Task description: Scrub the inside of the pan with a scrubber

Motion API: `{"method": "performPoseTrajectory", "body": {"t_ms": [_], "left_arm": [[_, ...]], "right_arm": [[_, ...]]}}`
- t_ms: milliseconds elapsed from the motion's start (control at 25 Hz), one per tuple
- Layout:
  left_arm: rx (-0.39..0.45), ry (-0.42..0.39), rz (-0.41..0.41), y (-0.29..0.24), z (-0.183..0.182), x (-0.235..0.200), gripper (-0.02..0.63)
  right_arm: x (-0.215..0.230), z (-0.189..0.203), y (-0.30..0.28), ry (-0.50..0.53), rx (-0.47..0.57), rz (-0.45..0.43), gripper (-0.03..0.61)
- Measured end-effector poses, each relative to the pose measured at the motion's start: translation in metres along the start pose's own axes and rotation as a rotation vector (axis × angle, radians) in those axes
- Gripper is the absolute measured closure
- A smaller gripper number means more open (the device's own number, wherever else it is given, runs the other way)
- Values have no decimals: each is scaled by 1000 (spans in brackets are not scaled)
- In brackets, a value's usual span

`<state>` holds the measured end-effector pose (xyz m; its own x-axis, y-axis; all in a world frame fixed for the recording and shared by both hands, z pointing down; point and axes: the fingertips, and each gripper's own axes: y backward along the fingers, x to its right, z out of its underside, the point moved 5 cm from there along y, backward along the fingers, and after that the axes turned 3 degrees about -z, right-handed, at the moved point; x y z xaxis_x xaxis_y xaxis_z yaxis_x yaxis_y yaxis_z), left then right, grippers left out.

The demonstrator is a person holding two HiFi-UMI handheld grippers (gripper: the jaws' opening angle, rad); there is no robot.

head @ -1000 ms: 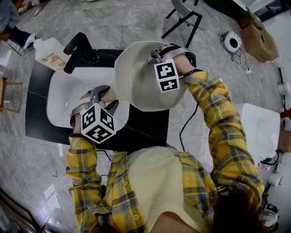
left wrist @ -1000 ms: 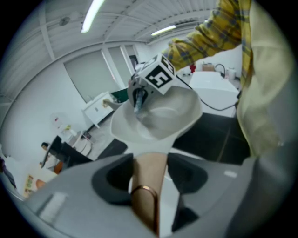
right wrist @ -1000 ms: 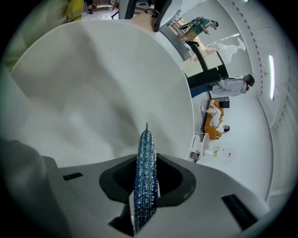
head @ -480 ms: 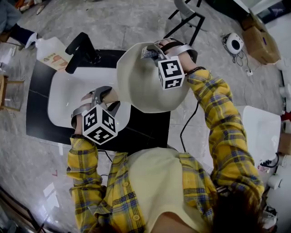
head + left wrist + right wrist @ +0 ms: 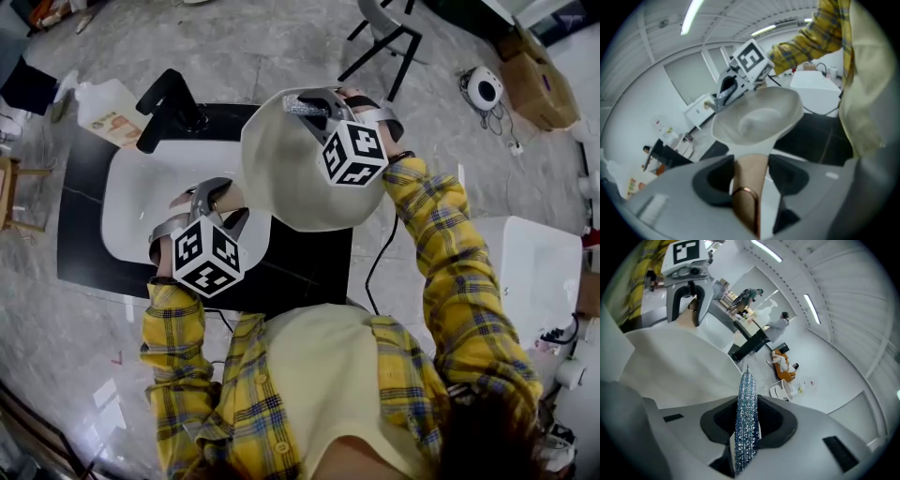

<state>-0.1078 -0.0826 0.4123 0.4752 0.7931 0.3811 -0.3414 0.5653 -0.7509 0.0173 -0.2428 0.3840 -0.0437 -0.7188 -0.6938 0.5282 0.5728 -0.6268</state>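
Nothing legible: the label (image 5: 115, 127) on the bottle (image 5: 94, 96) is too small.

The pan (image 5: 291, 178) hangs over the right end of the sink (image 5: 131, 206), which is set in the bench (image 5: 75, 244). The faucet (image 5: 164, 108) stands behind the sink, with a bottle (image 5: 108, 111) left of it. The scrubber (image 5: 305, 106) is at the pan's far rim.

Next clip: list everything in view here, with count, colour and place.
pan: one, cream, raised over the sink's right end
scrubber: one, glittery silver, by the pan's far rim
sink: one, white, set in the counter
counter: one, black, around the sink
faucet: one, black, behind the sink
bottle: one, clear with label, left of the faucet
cardboard box: one, brown, far right floor
left gripper: one, grey, shut on the pan's handle
right gripper: one, grey, shut on the scrubber
sleeves: two, yellow plaid, both arms
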Motion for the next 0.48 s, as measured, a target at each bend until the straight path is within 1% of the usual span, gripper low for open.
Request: {"method": "performPoseTrajectory", "body": {"t_ms": [80, 200, 320, 480], "left_arm": [[0, -1, 0, 0, 0, 0, 380], [0, -1, 1, -1, 1, -1, 380], [0, 2, 0, -1, 1, -1, 380], [3, -1, 3, -1, 1, 0, 380]], "right_arm": [[2, 6, 1, -94, 4, 15, 494], [1, 14, -4, -165, -15, 43, 494], [-3, 17, -7, -180, -25, 75, 494], [-10, 17, -9, -126, -36, 143, 494]]}}
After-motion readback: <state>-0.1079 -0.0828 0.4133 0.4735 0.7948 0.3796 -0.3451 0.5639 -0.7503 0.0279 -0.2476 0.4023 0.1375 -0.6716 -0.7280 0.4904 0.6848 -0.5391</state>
